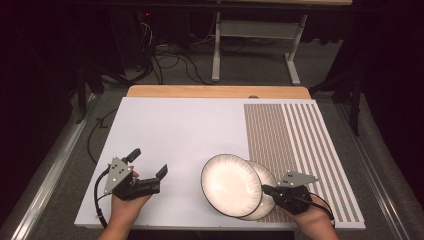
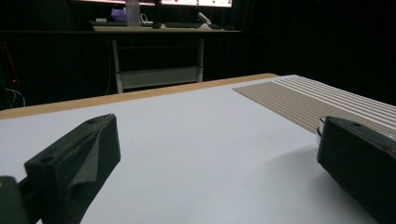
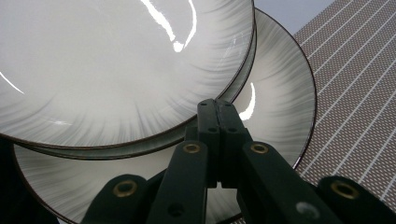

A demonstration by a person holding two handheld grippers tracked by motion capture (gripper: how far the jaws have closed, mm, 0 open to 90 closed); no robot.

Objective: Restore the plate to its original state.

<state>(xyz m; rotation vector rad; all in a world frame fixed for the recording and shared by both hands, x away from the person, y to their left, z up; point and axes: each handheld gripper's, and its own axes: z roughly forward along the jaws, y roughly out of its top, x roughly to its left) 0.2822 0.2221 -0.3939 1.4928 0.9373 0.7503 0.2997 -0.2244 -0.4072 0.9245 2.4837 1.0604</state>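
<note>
Two white plates with dark streaked rims lie overlapped at the front right of the white board (image 1: 180,125). The upper plate (image 1: 230,184) (image 3: 116,60) leans over the lower plate (image 1: 266,175) (image 3: 280,93), which peeks out to its right. My right gripper (image 1: 265,189) (image 3: 217,105) is shut with nothing between its jaws, and its tips reach the upper plate's rim where the plates overlap. My left gripper (image 1: 148,162) (image 2: 210,154) stands wide open over bare board at the front left, with nothing between its jaws.
A brown-and-white striped mat (image 1: 295,135) (image 2: 303,98) (image 3: 355,93) covers the board's right part, under the lower plate's right side. A wooden edge (image 1: 220,91) runs along the far side. Beyond it are a desk frame (image 1: 255,45) and cables on the floor.
</note>
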